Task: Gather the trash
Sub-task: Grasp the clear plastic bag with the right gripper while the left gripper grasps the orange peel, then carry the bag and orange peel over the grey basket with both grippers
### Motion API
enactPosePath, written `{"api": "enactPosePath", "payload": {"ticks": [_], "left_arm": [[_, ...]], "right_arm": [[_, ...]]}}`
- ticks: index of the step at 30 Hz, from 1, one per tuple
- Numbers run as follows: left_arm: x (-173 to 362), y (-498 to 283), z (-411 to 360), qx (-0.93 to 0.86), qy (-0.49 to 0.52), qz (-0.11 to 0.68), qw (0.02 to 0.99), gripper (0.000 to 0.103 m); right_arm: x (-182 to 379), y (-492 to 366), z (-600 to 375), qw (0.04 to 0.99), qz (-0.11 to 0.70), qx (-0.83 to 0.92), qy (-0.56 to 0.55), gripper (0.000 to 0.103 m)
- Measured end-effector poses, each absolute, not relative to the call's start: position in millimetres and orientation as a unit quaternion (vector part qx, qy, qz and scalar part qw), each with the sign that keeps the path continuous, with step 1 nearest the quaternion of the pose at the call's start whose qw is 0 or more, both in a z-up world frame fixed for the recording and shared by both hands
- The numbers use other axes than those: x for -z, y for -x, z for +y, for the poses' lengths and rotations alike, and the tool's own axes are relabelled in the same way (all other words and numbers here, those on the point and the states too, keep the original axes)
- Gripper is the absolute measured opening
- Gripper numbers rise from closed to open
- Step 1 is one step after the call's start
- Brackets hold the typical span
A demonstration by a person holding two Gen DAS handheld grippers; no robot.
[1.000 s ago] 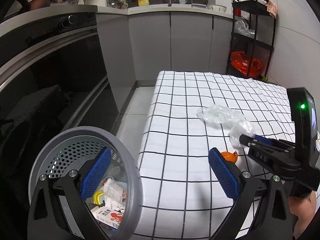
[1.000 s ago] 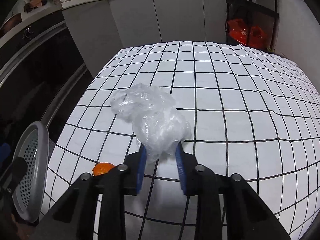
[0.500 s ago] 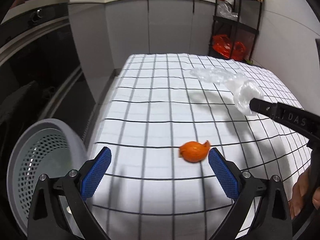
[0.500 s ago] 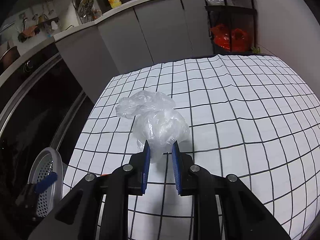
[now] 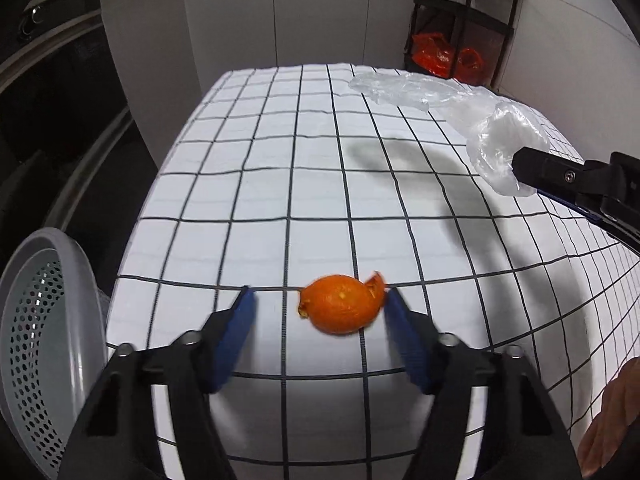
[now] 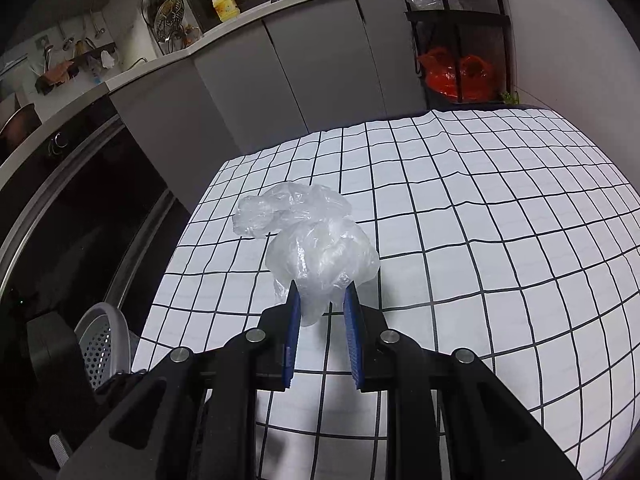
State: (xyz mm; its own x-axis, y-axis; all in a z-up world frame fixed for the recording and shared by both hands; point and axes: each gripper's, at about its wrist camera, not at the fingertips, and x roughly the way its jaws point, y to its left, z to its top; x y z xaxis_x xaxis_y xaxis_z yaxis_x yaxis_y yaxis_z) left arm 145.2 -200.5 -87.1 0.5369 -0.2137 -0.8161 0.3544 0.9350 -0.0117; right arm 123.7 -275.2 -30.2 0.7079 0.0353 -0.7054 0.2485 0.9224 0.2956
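Observation:
An orange peel (image 5: 340,308) lies on the checked tablecloth (image 5: 320,180) near its front edge. My left gripper (image 5: 318,294) straddles it and its jaws are closing. The right pad (image 5: 404,340) is at the peel's torn edge, while the left pad (image 5: 236,332) is still a gap away. My right gripper (image 6: 322,286) is shut on a crumpled clear plastic bag (image 6: 320,248), whose loose end trails onto the cloth. The left wrist view shows that bag (image 5: 500,140) held at the right by the right gripper (image 5: 532,172).
A grey perforated bin (image 5: 40,320) stands on the floor left of the table, also in the right wrist view as the bin (image 6: 104,340). A black shelf rack with red bags (image 5: 444,52) stands behind the table. A dark oven front lines the left side. A hand (image 5: 612,420) shows at the lower right.
My left gripper swung from above the bin over to the table, came down around the orange peel and narrowed its jaws. The right gripper lifted the plastic bag slightly.

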Motion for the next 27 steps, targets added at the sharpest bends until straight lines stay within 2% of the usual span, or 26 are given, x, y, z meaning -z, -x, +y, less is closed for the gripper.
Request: {"api": "enactPosePath", "payload": {"ticks": [4,5,15,27], "left_arm": [[84.7,-142.7,-200.4,0.171,-0.080,0.450,0.873,0.032],[84.4,-142.4,-199.7,0.172,-0.079,0.451,0.872,0.030],[43.2,-121.6,-165.5,0.164,-0.073,0.406,0.896,0.027],[-9.9,-93.6,-80.9,0.098,-0.049,0.351,0.930,0.027]], "right_arm": [[29.1,-124.1,-274.9,0.906,0.377,0.057,-0.184,0.020],[28.5,-124.1,-274.5,0.906,0.377,0.057,-0.183,0.020],[9.4,-115.4,-263.2,0.914,0.358,0.038,-0.184,0.020],[-12.4,-105.7,-203.7,0.921,0.345,-0.011,-0.183,0.020]]}}
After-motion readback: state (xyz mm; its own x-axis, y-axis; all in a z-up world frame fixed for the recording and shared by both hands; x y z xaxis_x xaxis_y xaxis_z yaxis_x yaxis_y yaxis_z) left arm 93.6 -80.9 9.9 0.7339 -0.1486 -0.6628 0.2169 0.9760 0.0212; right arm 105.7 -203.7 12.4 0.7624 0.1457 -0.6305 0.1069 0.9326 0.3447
